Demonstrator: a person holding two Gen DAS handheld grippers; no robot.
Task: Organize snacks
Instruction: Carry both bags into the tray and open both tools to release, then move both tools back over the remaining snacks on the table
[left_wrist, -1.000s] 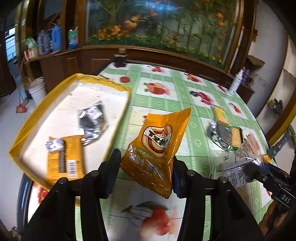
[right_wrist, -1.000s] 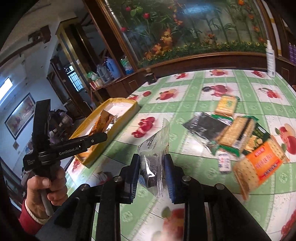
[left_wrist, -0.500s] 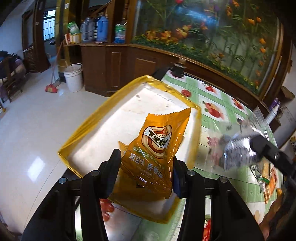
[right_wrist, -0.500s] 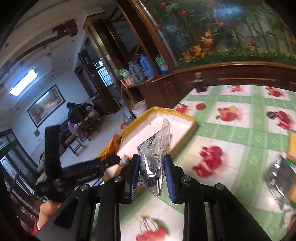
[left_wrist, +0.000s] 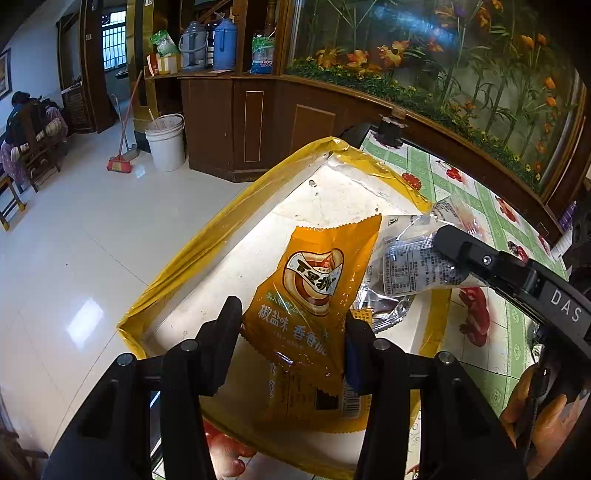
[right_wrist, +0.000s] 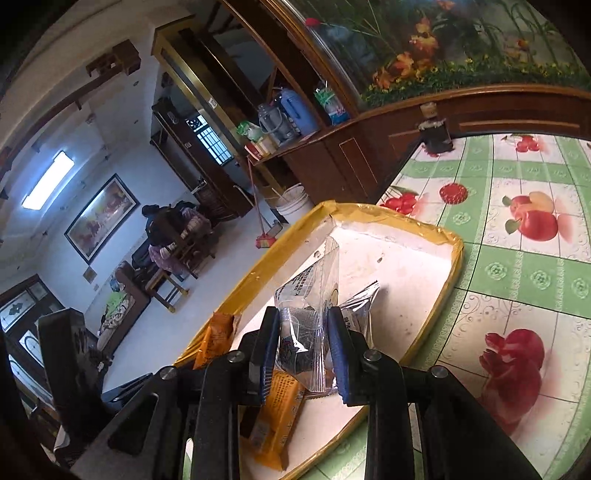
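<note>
**Both packets over the tray**

The table (right_wrist: 524, 280), under its green fruit-print cloth, carries the tray (left_wrist: 192, 273) at its corner: yellow rim, white floor, one edge past the table's side above the tiled floor (left_wrist: 74, 236).

Inside the tray, below my grippers, lie an orange packet (right_wrist: 277, 424) and a silver packet (left_wrist: 384, 310), the silver one partly under what I hold.

My left gripper (left_wrist: 291, 343) is about half closed, its pads pressing the sides of an orange bag (left_wrist: 314, 291) that stands upright between them, above the tray's near end.

My right gripper (right_wrist: 302, 350) is almost fully closed on a clear bag (right_wrist: 310, 295) with dark contents, its top sticking up past the fingers. It hangs over the tray, just beside the orange bag; in the left view the two bags overlap, and I cannot tell whether they touch.
</note>
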